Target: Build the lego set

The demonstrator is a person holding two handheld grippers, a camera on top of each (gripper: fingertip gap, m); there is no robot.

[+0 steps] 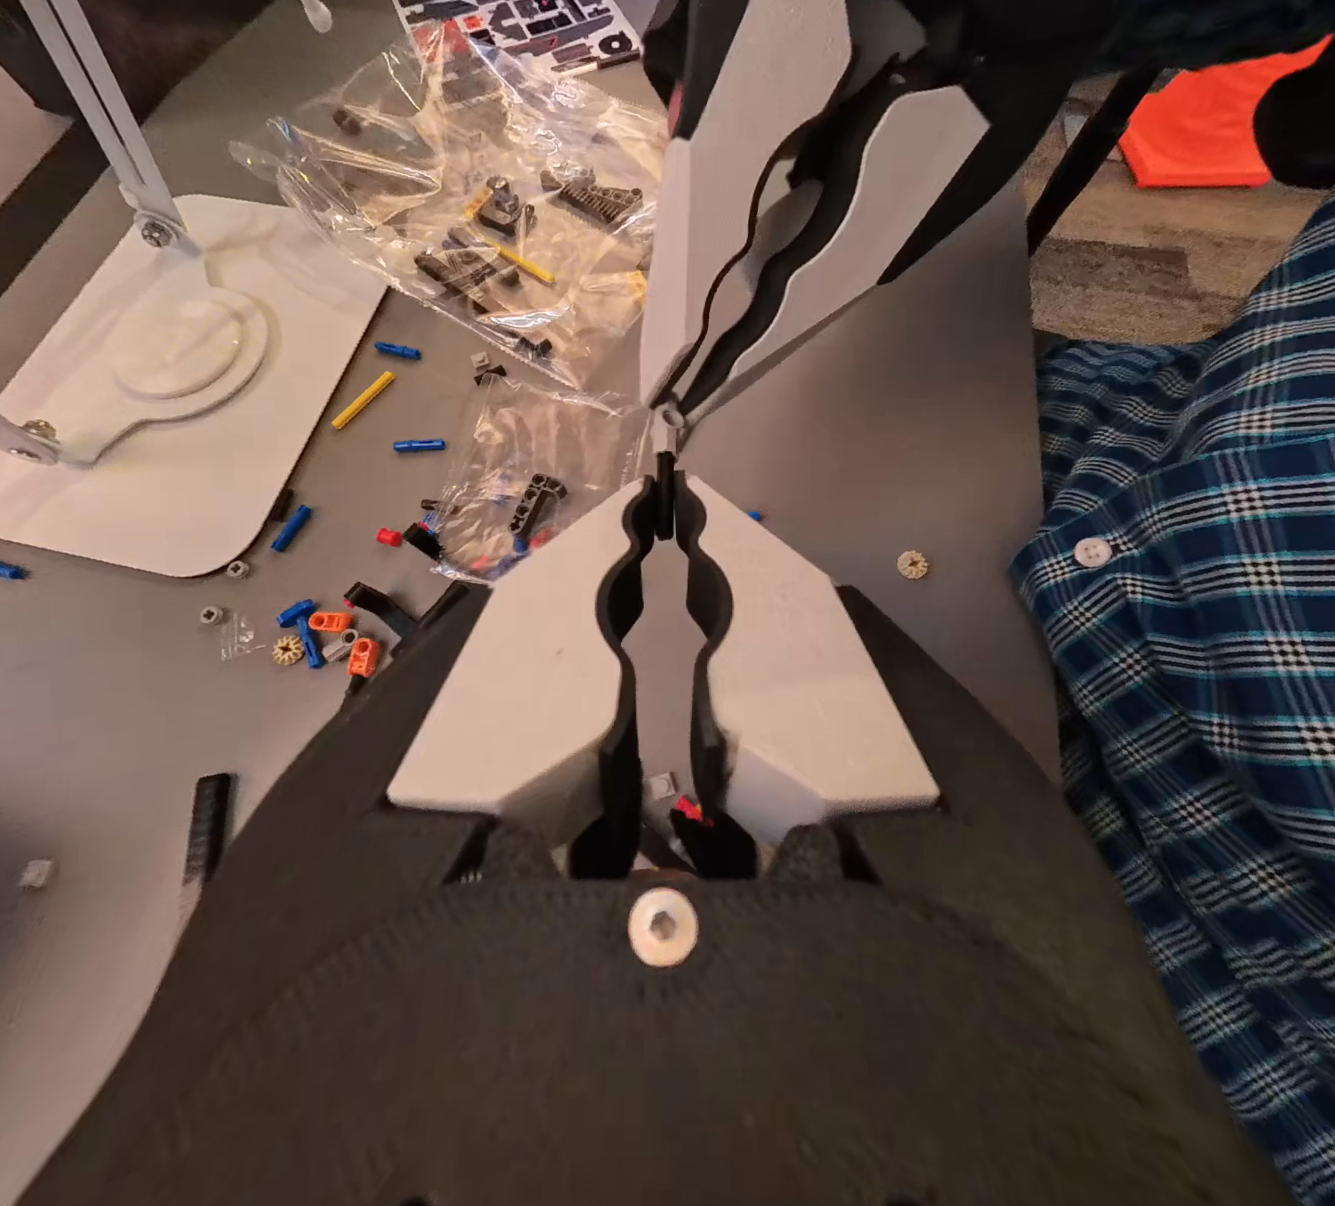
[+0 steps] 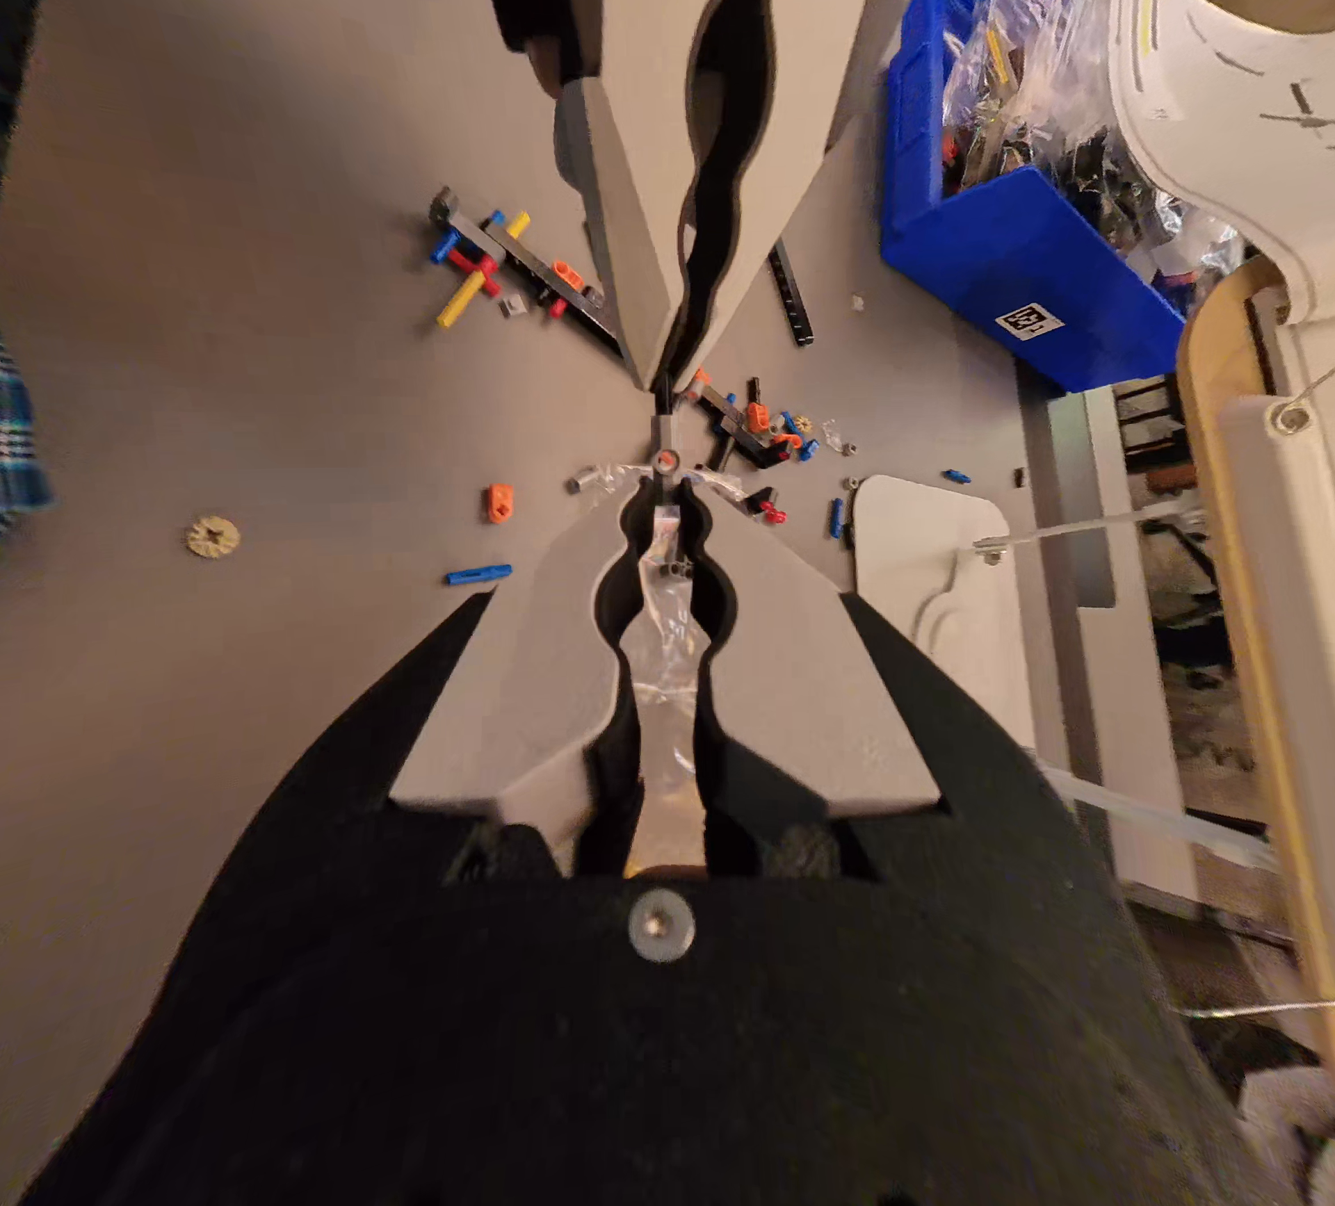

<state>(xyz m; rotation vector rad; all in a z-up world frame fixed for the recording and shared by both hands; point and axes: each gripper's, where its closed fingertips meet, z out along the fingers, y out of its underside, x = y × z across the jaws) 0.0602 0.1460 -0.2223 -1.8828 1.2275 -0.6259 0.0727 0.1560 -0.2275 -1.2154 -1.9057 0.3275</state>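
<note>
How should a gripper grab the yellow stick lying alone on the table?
Grip the yellow stick at its middle, coming straight down from above, with the two fingers closing across its thin width. It is long, slim and lies flat on the grey table with bare space on both long sides, so the ends would likely tip it.

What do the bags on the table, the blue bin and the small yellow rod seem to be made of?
Bags: thin clear plastic film, glossy; the creases catch the light and the parts inside show through.
Blue bin: likely rigid moulded plastic, with smooth, evenly coloured walls and a slight sheen.
Yellow rod: probably hard plastic, with a uniform bright colour and a straight shape, like the other loose pieces.
</note>
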